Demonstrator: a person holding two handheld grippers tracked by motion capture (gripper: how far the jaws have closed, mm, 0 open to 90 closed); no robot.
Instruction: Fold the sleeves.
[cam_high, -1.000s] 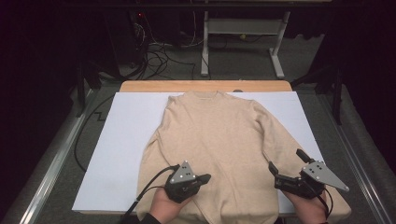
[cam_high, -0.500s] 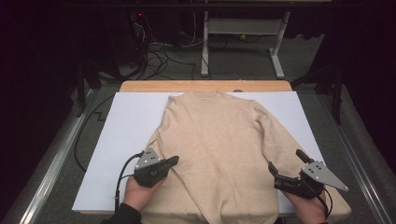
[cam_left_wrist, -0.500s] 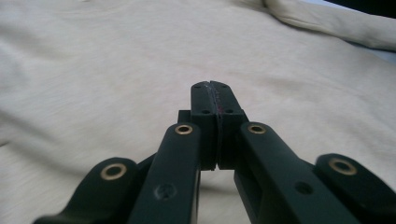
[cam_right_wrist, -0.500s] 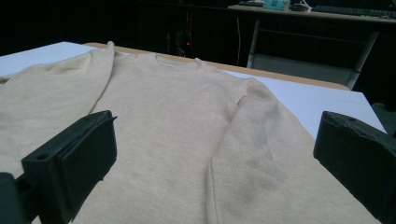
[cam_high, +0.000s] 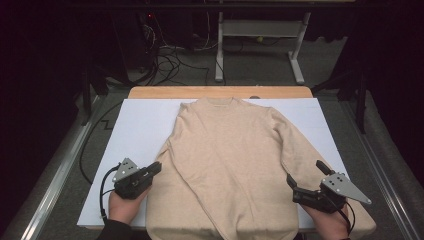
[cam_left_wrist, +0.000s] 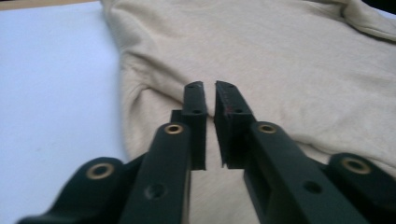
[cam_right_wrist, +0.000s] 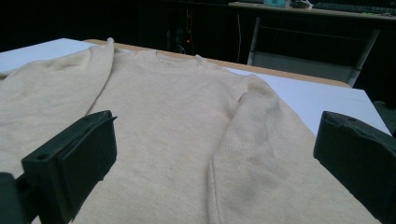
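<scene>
a cream-beige knitted long-sleeved sweater (cam_high: 235, 165) lies flat, front up, on a white sheet (cam_high: 140, 130) that covers the light wooden counter (cam_high: 220, 92). its collar points to the far edge and its hem hangs at the near edge. one sleeve is folded across the body, running as a diagonal ridge from the shoulder down toward the hem; the other sleeve runs straight down along the opposite side.

the left hand-held gripper (cam_high: 155, 168) sits just beside the sweater's edge near the folded sleeve, tips pointing at the cloth from over the white sheet. in the left gripper view its jaws stand with a narrow slit between them, having just been opening a little, with nothing clamped; the knit lies beneath and beyond the tips (cam_left_wrist: 209, 93).

the right hand-held gripper (cam_high: 305, 175) hovers over the straight sleeve near the hem, jaws spread wide. in the right gripper view the two black pads (cam_right_wrist: 74, 163) stand far apart with the sleeve lying loose between them, not pinched.

dark cables and a metal table frame (cam_high: 260, 45) lie on the floor behind the counter.
</scene>
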